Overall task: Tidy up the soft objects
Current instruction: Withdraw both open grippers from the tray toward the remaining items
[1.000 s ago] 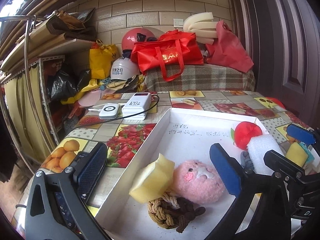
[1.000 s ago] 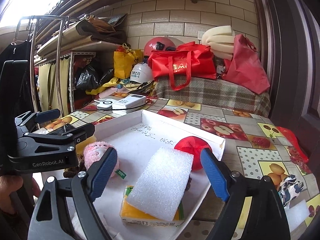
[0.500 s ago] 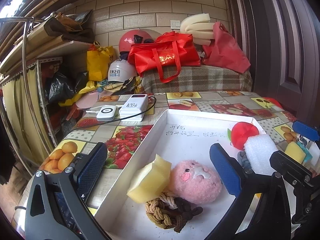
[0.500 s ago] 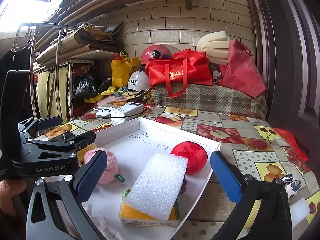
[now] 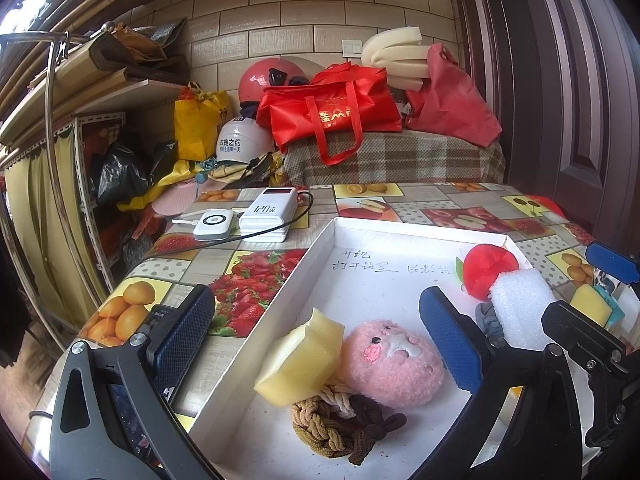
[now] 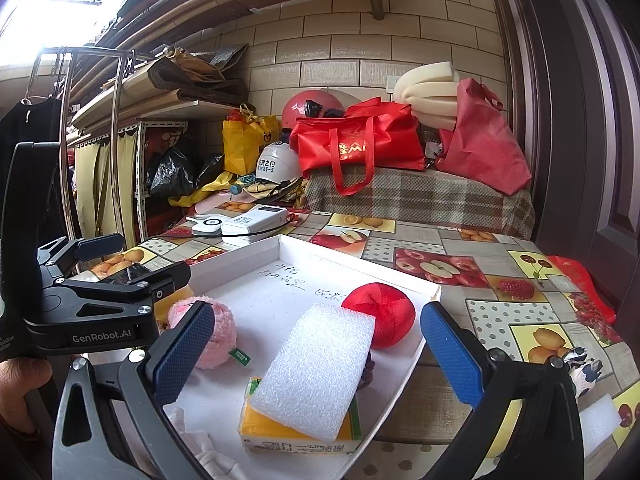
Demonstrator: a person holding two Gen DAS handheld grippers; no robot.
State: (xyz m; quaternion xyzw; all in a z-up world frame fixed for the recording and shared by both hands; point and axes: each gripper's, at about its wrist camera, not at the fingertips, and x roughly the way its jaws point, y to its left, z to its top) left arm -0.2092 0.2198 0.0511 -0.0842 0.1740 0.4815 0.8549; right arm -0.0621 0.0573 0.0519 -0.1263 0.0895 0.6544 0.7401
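Note:
A white tray (image 5: pixel 320 240) on the table holds a yellow sponge (image 5: pixel 298 360), a pink plush (image 5: pixel 394 364), a brown braided rope (image 5: pixel 332 424), a red fabric ball (image 5: pixel 486 270) and a white foam pad (image 5: pixel 520 308). My left gripper (image 5: pixel 316 344) is open over the tray's near left corner, with the sponge and plush lying loose between its fingers. My right gripper (image 6: pixel 316 356) stands wide open. The white foam pad (image 6: pixel 316 372) rests untouched between its pads on a yellow tissue pack (image 6: pixel 296 436). The red ball (image 6: pixel 380 314) sits just behind it, and the pink plush (image 6: pixel 208 332) is to the left.
Two white power banks (image 5: pixel 268 216) with a black cable lie beyond the tray on the fruit-print tablecloth (image 6: pixel 500 320). A loose white foam piece (image 6: pixel 600 420) lies on the table at right. Red bags, helmets and a plaid-covered bench crowd the back wall. A hand (image 6: pixel 20 376) holds the left gripper.
The right gripper's jaws have spread wider, off the foam pad, which stays on the tissue pack. The left gripper has kept still and open.

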